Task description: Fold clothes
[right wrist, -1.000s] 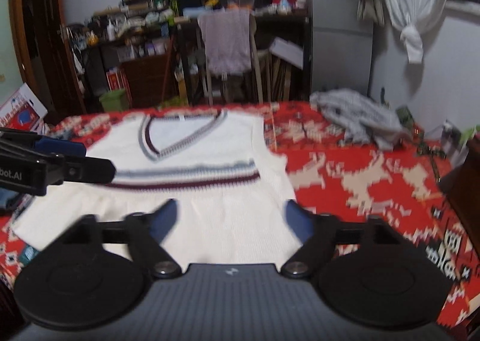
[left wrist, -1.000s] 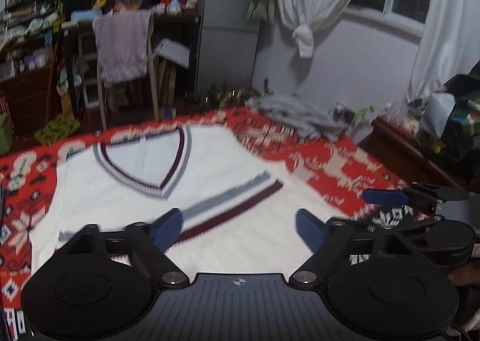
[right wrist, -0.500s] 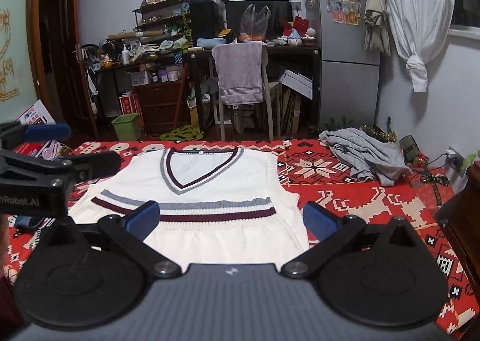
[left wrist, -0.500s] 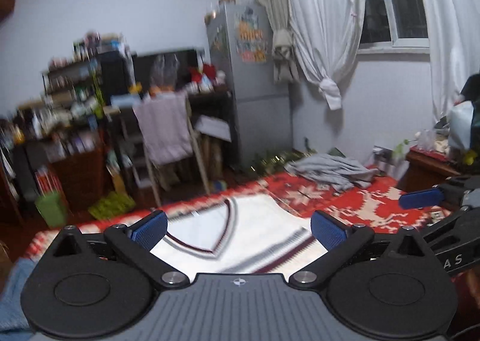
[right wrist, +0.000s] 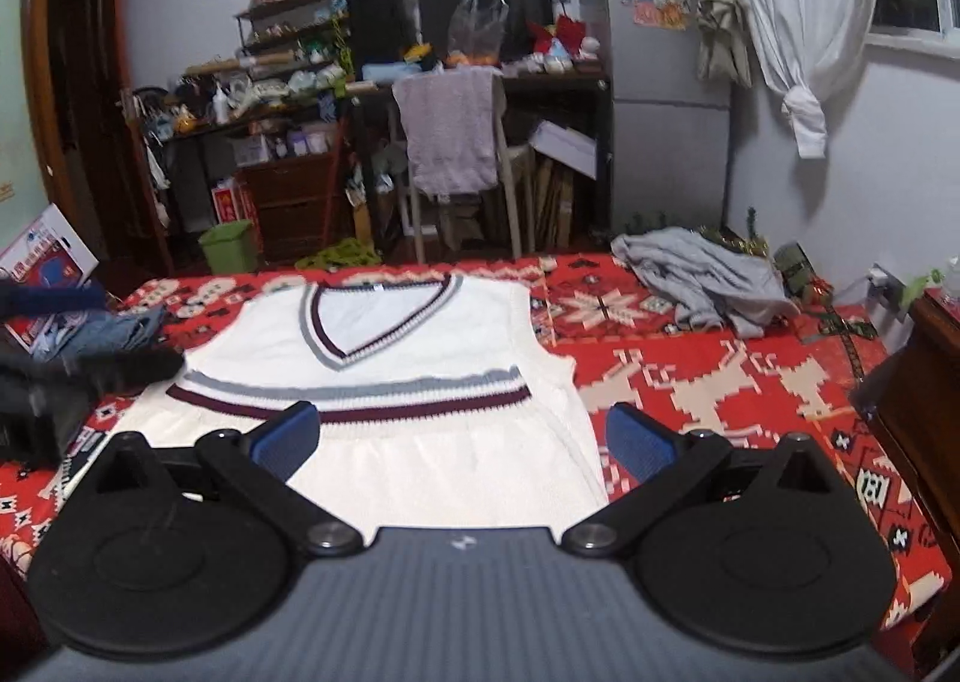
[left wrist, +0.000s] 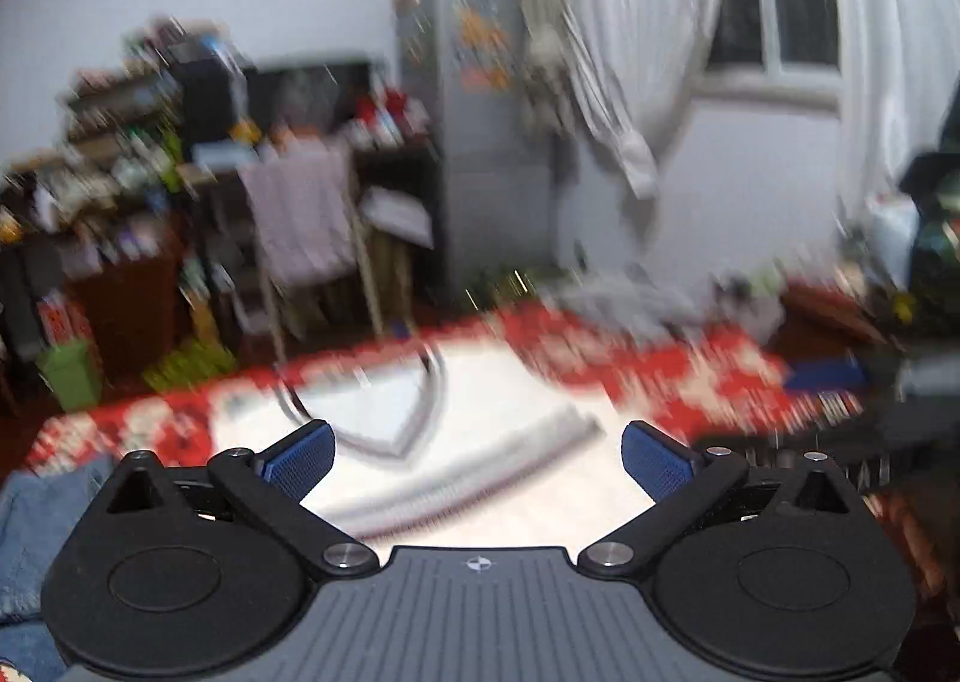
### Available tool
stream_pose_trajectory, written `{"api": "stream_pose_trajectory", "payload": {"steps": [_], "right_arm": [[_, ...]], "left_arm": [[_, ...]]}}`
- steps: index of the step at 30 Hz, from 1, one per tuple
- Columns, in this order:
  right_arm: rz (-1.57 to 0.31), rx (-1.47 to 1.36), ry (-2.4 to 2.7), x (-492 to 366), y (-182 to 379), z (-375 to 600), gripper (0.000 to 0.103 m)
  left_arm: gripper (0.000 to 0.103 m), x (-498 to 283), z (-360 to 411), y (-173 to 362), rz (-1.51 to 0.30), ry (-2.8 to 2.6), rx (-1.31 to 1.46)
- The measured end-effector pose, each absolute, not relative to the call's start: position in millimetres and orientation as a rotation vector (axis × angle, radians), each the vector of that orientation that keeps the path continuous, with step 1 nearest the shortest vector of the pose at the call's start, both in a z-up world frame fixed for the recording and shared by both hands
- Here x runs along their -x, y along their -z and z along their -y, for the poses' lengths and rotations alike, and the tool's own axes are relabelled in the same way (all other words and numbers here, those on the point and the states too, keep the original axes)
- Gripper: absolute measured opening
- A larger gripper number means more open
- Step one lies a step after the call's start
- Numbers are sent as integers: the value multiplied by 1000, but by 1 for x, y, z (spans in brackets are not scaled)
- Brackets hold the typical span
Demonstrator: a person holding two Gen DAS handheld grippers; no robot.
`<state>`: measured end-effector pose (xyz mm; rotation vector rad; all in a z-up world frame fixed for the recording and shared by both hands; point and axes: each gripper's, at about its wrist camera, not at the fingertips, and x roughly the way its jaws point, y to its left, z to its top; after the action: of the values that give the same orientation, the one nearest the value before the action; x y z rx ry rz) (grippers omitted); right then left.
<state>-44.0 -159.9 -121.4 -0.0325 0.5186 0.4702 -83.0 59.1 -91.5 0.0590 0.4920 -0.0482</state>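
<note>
Lying flat on the bed [right wrist: 690, 376], the white vest [right wrist: 384, 382] is spread face up, neck away from the cameras, hem nearest. It's unfolded now; one moment can't tell whether that's before a fold or after smoothing it out again. The right tool [right wrist: 459, 439] hovers over the hem edge, its blue pads wide apart, gripping nothing. The left tool [left wrist: 477, 463] is spread just as wide and also empty; its view is badly blurred, so exact height over the vest can't be told.

To fold well, judging from this: pinch only the top layer near a shoulder and the matching hem corner, keep both tools level so the side comes over in a straight line, use the maroon and grey chest stripes as an alignment guide.

The vest is chunky knit, soft, slightly stretchy by the look, with ribbed V-neck trim in grey and maroon; armhole edges are curved, so corners are vague. The bed cover is red with white snowflake pattern, flat woven. A crumpled grey garment [right wrist: 702, 277] lies far right, blue jeans [right wrist: 102, 331] at left edge.
</note>
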Motion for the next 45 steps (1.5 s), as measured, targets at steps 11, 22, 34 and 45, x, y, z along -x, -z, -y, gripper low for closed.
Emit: {"api": "stream_pose_trajectory", "payload": {"steps": [11, 22, 34, 45], "right_arm": [[-579, -20, -444, 26, 143, 162, 103], [-575, 4, -425, 14, 158, 166, 103], [-641, 45, -408, 8, 168, 155, 100], [-716, 47, -445, 4, 182, 149, 62]], "left_arm": [[103, 88, -60, 112, -517, 55, -90], [102, 78, -65, 123, -443, 77, 60], [102, 61, -68, 140, -576, 49, 63], [67, 56, -59, 151, -622, 60, -42]]}}
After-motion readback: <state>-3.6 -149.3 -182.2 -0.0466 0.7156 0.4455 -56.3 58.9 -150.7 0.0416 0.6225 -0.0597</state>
